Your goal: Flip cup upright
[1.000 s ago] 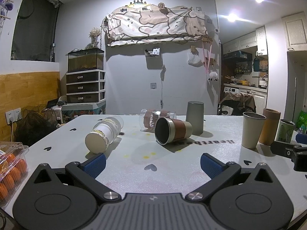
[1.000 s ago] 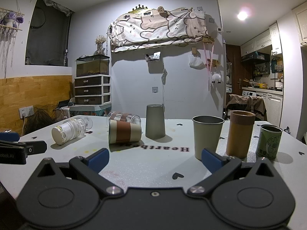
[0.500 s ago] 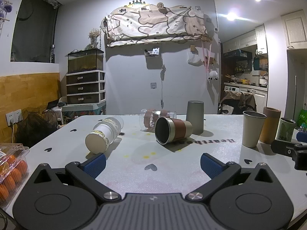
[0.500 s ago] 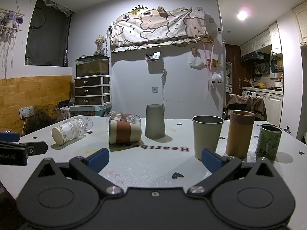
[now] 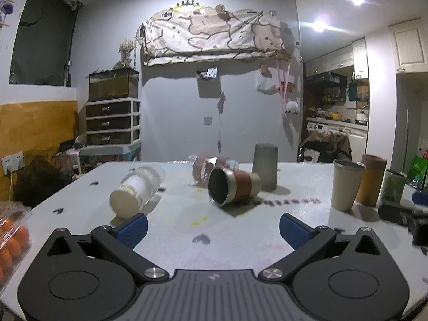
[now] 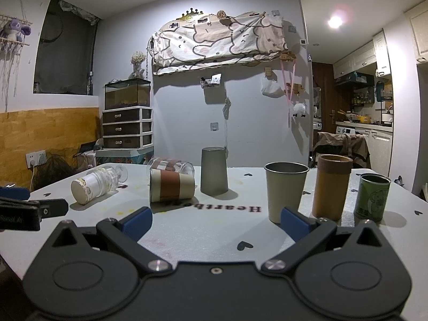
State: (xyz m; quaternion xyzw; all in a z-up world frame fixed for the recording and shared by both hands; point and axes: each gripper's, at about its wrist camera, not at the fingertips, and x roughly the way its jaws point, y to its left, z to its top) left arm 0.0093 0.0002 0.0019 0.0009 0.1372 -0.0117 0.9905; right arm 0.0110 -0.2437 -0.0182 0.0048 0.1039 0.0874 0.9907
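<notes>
A steel cup with a brown sleeve [image 5: 234, 186] lies on its side in the middle of the white table [image 5: 240, 230], mouth toward the left wrist view; it also shows in the right wrist view [image 6: 171, 186]. A clear glass cup [image 5: 211, 167] lies on its side behind it. A white-labelled glass cup [image 5: 136, 191] lies on its side at the left. A grey cup [image 5: 264, 167] stands upside down. My left gripper [image 5: 212, 227] is open and empty, short of the cups. My right gripper [image 6: 216, 219] is open and empty.
A beige cup [image 6: 285, 190], a brown cup [image 6: 331, 187] and a green cup [image 6: 371, 198] stand upright at the right. A clear box of oranges [image 5: 10, 240] sits at the table's left edge. The left gripper's tip [image 6: 29, 210] shows at the left of the right wrist view.
The left gripper has moved slightly forward and up. The right gripper and the cups have not moved.
</notes>
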